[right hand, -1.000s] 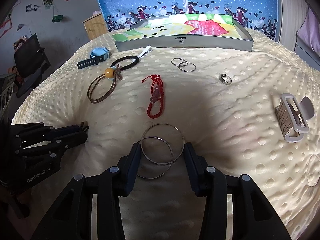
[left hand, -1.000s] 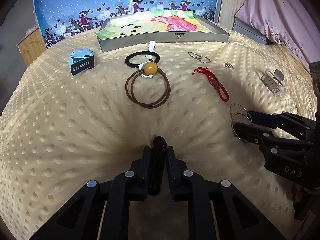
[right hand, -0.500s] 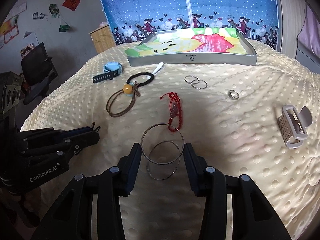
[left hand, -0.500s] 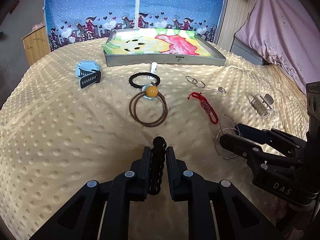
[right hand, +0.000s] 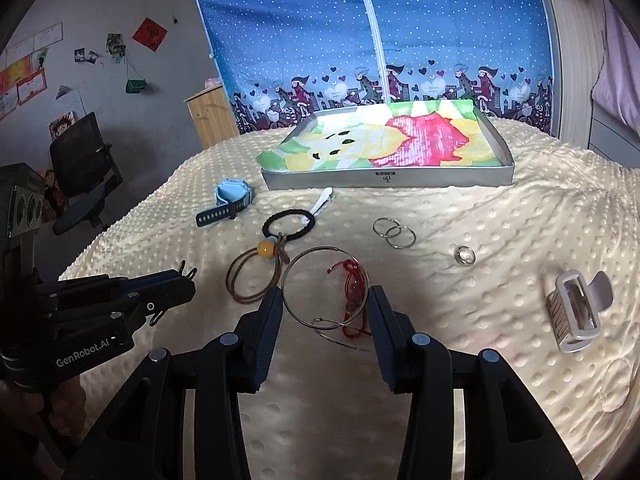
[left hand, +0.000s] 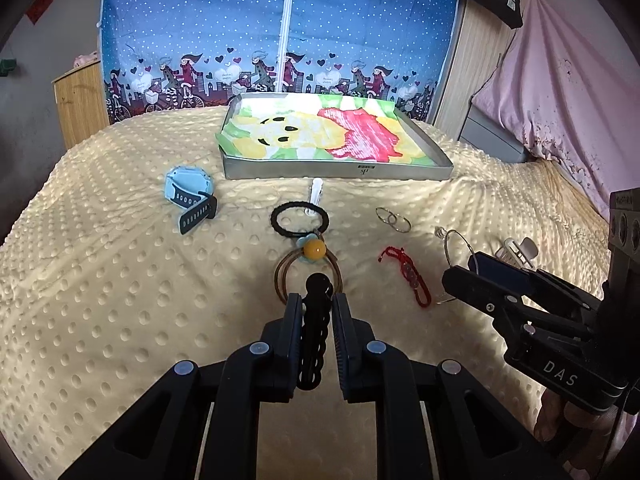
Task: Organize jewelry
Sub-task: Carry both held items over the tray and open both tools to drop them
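Your right gripper [right hand: 325, 304] grasps thin, springy hoop earrings [right hand: 324, 294] by their rims, your left gripper [left hand: 316, 312] a black hair clip [left hand: 314, 332]; carry gently to the tray [right hand: 384, 179] at 12 o'clock.

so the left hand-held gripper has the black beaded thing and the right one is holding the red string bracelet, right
Not quite. The left hand-held gripper does clamp the black beaded piece, but the right hand-held gripper holds the large silver hoops, not the red string bracelet. The left wrist view shows the bracelet lying on the blanket, apart from the hoops.
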